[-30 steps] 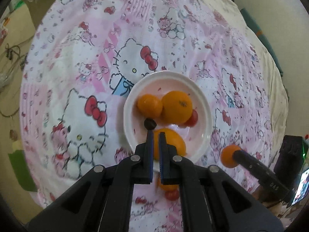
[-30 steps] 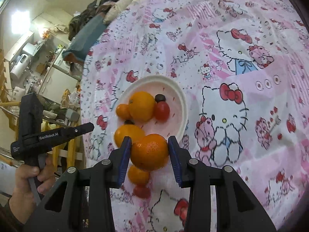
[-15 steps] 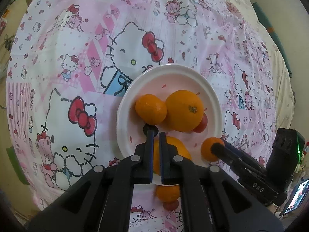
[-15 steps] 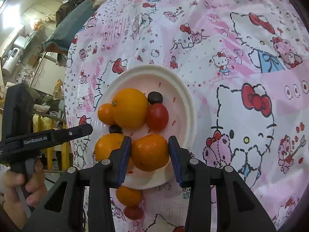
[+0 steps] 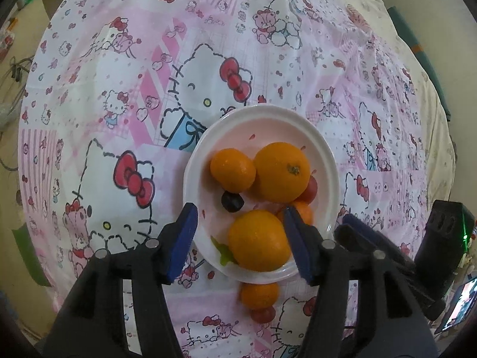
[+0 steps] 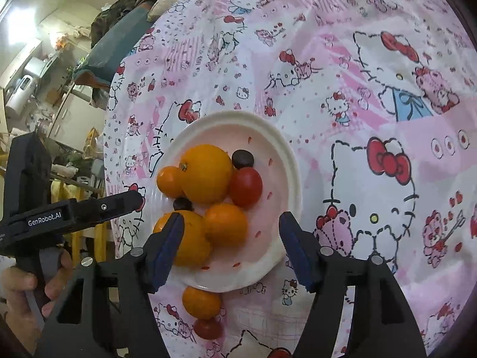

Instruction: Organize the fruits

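Orange mandarin (image 6: 225,223) lies between right tongs (image 6: 231,249), untouched.

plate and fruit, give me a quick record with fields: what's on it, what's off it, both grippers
surface: Hello Kitty cloth
plate: white, holds the fruit pile
on plate: big orange, red tomato, mandarin, dark fruit
off plate: small orange and small tomato, on the cloth by the near rim
left gripper: open, empty
right gripper: open, empty
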A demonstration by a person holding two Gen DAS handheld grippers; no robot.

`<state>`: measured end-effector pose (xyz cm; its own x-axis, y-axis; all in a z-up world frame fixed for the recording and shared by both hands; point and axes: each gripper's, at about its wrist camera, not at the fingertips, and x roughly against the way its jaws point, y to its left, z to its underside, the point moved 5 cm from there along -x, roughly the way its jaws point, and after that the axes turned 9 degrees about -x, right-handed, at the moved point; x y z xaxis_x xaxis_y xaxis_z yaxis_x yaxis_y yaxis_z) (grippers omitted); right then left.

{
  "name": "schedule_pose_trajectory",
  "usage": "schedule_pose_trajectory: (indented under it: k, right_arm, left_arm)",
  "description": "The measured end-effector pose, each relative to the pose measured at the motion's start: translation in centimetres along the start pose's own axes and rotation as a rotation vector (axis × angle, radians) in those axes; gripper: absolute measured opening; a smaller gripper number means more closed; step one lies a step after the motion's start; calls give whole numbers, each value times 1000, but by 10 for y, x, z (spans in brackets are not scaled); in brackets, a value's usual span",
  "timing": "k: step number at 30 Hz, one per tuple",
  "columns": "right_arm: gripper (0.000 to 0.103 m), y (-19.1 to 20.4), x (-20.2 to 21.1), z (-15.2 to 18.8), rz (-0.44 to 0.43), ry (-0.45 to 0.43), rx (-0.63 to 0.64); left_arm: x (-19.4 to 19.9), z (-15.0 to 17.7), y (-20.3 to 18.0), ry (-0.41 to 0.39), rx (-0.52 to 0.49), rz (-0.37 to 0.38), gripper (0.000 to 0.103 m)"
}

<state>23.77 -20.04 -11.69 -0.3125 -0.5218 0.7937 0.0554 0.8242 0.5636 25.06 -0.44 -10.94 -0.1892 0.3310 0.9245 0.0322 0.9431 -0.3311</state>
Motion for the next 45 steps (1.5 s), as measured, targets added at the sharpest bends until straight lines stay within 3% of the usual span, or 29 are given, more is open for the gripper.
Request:
schedule_pose_trajectory:
  k: [15, 21, 23, 32, 35, 39, 42, 45]
  right_arm:
    - [69, 1, 37, 16, -21, -50, -12]
    - [69, -15, 51, 24, -12, -70, -80]
    - [69, -19, 55, 24, -6, -81, -95]
    - [69, -32, 73, 26, 2, -108, -115]
    - [69, -35, 77, 26, 8, -115, -110]
    - [69, -36, 78, 27, -5, -113, -114]
    - [69, -36, 79, 27, -16, -113, -120]
    - [69, -34, 78, 26, -25, -110, -121]
  left_arm:
    - [29, 46, 15, -26, -23, -23, 56]
    - [1, 87, -10, 72, -56, 22, 56]
    - [-6, 98, -24, 69, -73, 29, 56]
    - [-44, 118, -62, 127, -206, -55, 55]
    - [-46, 117, -68, 112, -256, -97, 38]
    - [-39, 116, -65, 116, -270, -107, 31]
    - [-23, 116, -64, 108, -286, -77, 6]
    - [-4, 109, -60, 55, -284, -65, 7]
